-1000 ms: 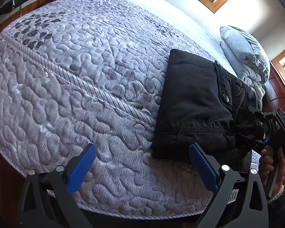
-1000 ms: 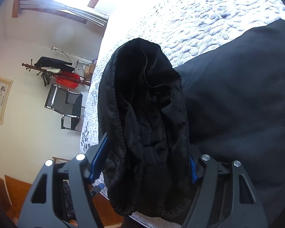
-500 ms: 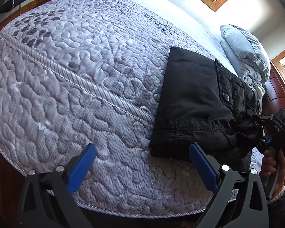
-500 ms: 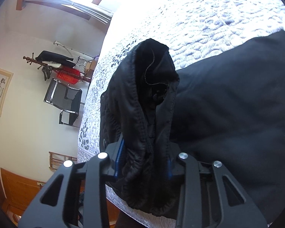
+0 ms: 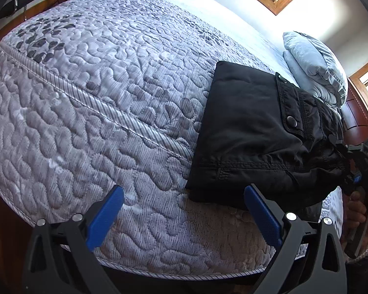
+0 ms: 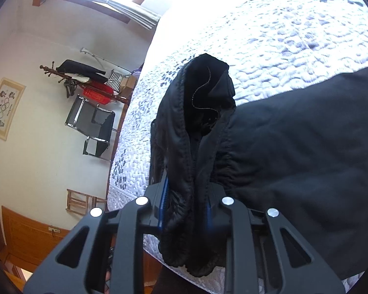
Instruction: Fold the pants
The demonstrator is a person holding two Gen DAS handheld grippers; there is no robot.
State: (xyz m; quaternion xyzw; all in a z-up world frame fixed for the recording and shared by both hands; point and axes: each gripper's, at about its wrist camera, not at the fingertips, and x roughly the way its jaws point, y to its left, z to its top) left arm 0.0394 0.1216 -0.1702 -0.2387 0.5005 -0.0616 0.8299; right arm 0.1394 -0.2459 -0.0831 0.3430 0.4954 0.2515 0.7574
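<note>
Left wrist view gives us the quilted mattress [image 5: 90, 103] filling the picture, and on its near right edge lie the black pants [image 5: 247, 132], mostly folded into a flat block. Our left claw [image 5: 184, 210] hangs spread wide and empty just short of that block. At the far right, our right claw [image 6: 186, 210] is pressed together on a bunched end of the pants, fabric spilling over both sides of it. We judge the risks this way: that thick, uneven wad could slip out mid-fold, or a pull from one end alone could drag the tidy block askew or off the bed's edge. Behind sits a grey pillow [image 5: 314, 66], well apart. That snap button [image 5: 293, 122] may leave the fold lumpy.
</note>
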